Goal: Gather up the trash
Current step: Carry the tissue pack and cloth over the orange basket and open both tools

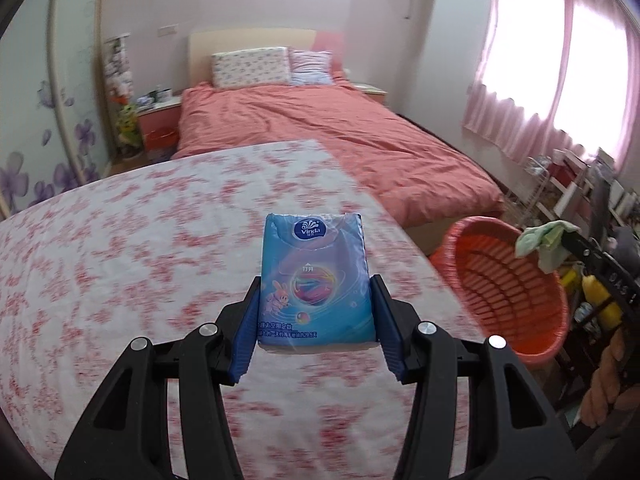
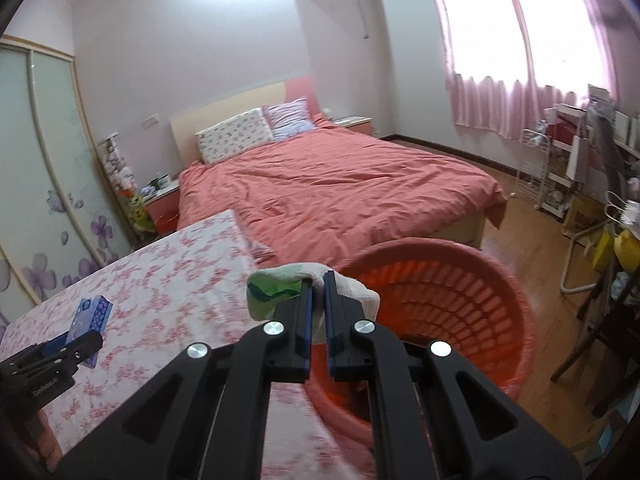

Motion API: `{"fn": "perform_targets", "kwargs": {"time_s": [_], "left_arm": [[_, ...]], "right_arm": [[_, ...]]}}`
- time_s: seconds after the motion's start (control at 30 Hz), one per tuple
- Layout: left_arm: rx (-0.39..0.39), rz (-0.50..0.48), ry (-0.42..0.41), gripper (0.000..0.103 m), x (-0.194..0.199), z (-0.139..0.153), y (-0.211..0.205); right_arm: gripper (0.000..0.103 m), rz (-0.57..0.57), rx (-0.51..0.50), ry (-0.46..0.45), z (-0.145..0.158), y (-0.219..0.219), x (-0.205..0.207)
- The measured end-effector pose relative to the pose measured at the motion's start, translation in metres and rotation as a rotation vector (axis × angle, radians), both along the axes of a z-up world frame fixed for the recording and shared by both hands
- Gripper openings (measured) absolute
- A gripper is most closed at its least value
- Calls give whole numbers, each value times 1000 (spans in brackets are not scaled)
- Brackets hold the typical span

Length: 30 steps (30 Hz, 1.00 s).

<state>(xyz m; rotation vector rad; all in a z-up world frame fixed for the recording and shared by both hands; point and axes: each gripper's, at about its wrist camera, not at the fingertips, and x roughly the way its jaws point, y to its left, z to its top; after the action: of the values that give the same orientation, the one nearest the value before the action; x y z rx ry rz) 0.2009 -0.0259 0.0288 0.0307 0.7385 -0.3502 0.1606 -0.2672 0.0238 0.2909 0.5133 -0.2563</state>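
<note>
We are carrying trash toward the orange basket [image 2: 460, 304]; the left gripper [image 1: 316, 316] is clamping a blue tissue pack [image 1: 316, 276] above the surface's [image 1: 120, 260] right edge; the right gripper [image 2: 318, 312] is pinching a crumpled wad [image 2: 280, 284] at the basket's rim. Next, we judge, each needs releasing over the basket.

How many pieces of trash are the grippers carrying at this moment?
2. A blue tissue pack sits between the left gripper's jaws above the floral tabletop. A crumpled white-and-green wad is pinched by the right gripper beside the red basket.

Cam setup: two wrist fisheyes, angled down.
Both aimed toward bed [image 1: 320, 128]; floral table [image 1: 120, 260] close; orange basket [image 2: 460, 300] shared.
</note>
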Motion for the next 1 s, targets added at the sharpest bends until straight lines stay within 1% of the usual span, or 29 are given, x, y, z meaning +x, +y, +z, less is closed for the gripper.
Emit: {"fn": "perform_targets", "kwargs": {"time_s": [0.13,0.43,0.73,0.9,0.93,0.97,1.0], "left_arm": [[-16,-50,3,52,-5,0,-25],[-40,-151,14,52,-11,-3,-79],[-48,-245,19,52,-13,-6,-130],[-46,-286,28,52,-15,-10,-152],[-43,-294,31,52,-16,-11,-157],[-36,-305,37,53,-16,-14,-163],[-33,-312,44,53,-16,-17,-168]], "right_arm": [[6,-52,-5,-10,-2,-22,-12],[7,-111,20,-27,-8,-57,-29],[6,-129,36,-36,-10,-80,-31],[7,-133,63,-47,-7,-95,-29],[8,-131,69,-47,-7,-98,-27],[11,-126,77,-44,-7,-100,-25],[11,-124,85,-42,-7,-103,-23]]}}
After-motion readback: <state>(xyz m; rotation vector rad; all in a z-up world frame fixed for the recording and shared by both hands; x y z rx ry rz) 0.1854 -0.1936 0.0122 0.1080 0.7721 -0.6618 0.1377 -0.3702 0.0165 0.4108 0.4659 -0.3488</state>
